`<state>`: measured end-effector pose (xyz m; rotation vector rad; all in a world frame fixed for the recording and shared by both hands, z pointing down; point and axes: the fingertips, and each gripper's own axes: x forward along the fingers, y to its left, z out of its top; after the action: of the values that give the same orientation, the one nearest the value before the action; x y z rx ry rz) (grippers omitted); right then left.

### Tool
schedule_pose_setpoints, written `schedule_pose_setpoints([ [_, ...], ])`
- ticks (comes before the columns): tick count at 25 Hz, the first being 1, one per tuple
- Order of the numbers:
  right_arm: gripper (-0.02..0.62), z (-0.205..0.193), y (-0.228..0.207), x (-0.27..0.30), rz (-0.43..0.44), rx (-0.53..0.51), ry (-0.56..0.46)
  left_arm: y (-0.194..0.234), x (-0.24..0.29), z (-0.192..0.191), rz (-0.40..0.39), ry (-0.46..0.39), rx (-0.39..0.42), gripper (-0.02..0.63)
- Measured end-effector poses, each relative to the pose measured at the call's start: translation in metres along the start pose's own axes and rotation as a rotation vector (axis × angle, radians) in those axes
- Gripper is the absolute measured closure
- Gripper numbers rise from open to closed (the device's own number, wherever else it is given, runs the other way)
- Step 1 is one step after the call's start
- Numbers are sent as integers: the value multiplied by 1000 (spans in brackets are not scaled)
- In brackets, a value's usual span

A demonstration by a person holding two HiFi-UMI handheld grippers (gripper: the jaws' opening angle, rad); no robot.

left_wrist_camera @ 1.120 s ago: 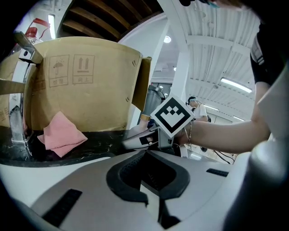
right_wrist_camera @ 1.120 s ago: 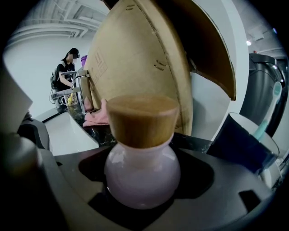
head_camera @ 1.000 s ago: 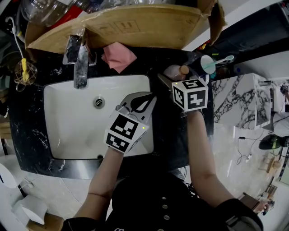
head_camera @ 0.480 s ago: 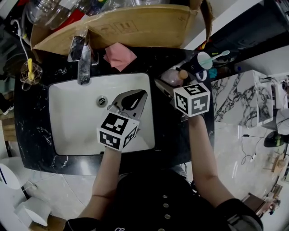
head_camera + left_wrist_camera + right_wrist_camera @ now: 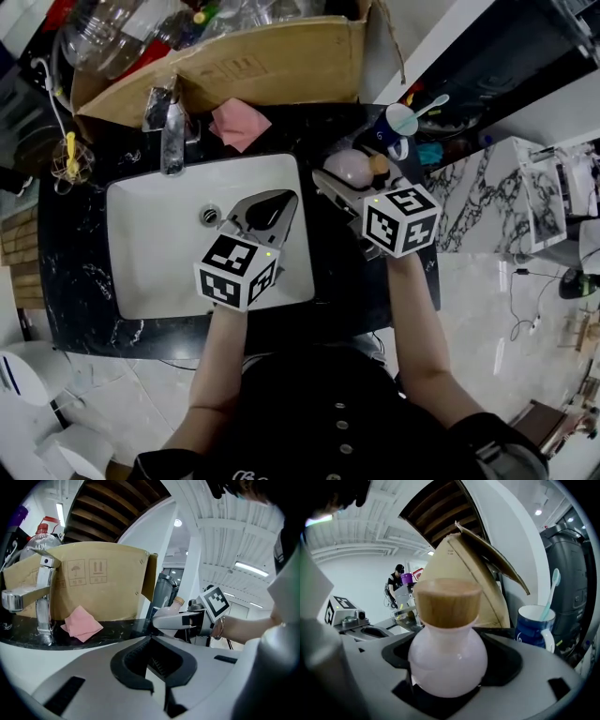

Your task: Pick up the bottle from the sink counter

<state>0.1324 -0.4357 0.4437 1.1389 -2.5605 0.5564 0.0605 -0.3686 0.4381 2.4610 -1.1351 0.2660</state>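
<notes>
The bottle (image 5: 447,658) is a bulbous, glossy pale-pink flask with a squat wooden stopper. It stands upright on the black counter (image 5: 75,281), at about 2 o'clock from the basin. Your right gripper (image 5: 339,185) has its grey jaws closed narrow on the round belly, one dark pad on each side. Whether the base has left the stone is hard to judge from here.

At 1 o'clock from the bottle stands a blue ceramic mug (image 5: 534,625) with a pale teal toothbrush (image 5: 551,592) leaning in it.

At 9 o'clock from the bottle, your left gripper (image 5: 279,202) hangs over the smooth white rectangular sink (image 5: 150,244), its jaw tips together and holding nothing.

A chrome faucet (image 5: 173,127) sits at the sink's 11 o'clock. A crumpled pink cloth (image 5: 234,124) lies at 12, against a brown cardboard box (image 5: 262,66).
</notes>
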Motion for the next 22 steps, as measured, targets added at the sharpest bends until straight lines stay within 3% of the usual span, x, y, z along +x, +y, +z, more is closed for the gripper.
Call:
schedule_pose_setpoints([
  [7,186,35,19,-37,69,73,-168,-18,-10,13,-12,-15,36,592],
  [16,187,66,40,-76,122,70,-280,-40,-28,43,-33,-74,82,592],
  [22,187,82,52,-101,177,122,-360,-54,-38,62,-39,-111,118,592],
])
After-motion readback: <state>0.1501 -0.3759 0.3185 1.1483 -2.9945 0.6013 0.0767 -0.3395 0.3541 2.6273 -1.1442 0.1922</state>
